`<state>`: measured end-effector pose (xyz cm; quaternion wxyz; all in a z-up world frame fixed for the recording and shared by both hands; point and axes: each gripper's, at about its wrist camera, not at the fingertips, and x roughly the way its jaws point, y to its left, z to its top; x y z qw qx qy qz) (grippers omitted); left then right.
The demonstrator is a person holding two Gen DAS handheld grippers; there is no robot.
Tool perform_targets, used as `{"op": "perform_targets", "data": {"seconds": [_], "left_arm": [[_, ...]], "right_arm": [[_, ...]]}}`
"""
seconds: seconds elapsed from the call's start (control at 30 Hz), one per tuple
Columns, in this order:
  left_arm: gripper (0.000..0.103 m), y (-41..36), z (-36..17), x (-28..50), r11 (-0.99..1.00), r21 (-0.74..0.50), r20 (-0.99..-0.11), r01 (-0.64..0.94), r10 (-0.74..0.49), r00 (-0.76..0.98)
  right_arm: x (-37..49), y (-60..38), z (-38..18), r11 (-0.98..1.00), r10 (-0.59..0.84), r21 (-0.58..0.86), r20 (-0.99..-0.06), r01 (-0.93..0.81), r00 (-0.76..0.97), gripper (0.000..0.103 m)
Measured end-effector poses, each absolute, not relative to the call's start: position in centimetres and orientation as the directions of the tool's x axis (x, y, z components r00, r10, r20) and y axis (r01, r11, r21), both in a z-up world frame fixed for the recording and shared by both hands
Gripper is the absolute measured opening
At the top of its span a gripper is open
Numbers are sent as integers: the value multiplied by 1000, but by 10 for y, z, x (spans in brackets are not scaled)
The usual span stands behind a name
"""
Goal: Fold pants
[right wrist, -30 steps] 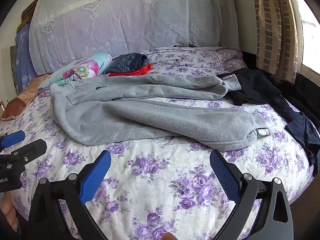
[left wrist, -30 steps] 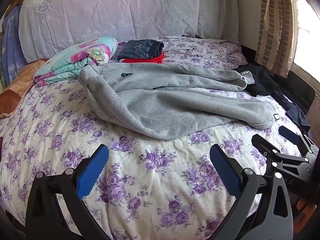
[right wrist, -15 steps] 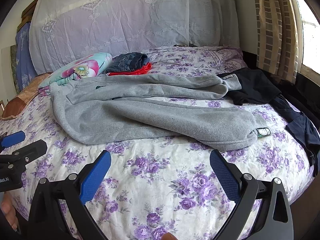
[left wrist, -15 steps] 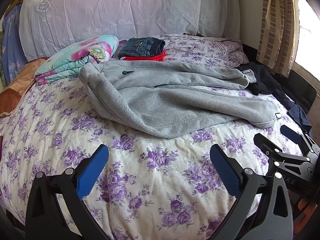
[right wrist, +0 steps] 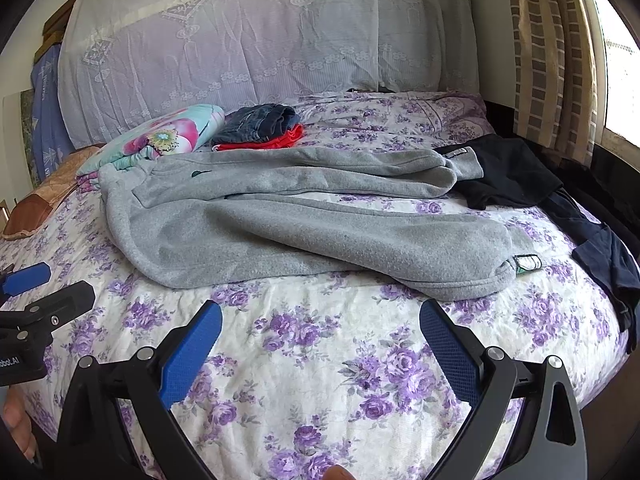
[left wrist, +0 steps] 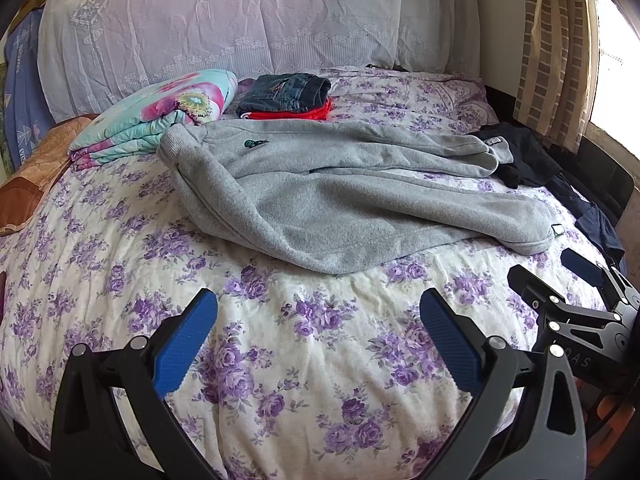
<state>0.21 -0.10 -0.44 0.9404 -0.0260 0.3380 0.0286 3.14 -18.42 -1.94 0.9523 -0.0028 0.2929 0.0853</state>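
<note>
Grey fleece pants lie spread across the flowered bed, waistband at the left, both legs running to the right with cuffs near the right edge. My left gripper hovers open over bare bedspread in front of the pants, nothing between its blue pads. My right gripper is open too, just short of the nearer leg's cuff. The right gripper also shows at the lower right of the left wrist view, and the left gripper at the left edge of the right wrist view.
A folded floral quilt and a stack of folded jeans on red cloth sit behind the pants. Dark garments lie at the bed's right edge by a curtain. A lace-covered headboard backs the bed.
Both views have shifted slightly, the pants sitting a little lower in the left wrist frame. Both grippers stay open; the pants have not moved.
</note>
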Motion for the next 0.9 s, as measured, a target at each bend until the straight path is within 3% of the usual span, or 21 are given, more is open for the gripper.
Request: {"op": "perform_targets", "data": {"seconds": [0.9], "left_arm": [[99, 1, -8, 2, 997, -31, -643, -71, 34, 765]], "right_arm": [[33, -183, -24, 985, 162, 42, -565, -167, 809, 100]]}}
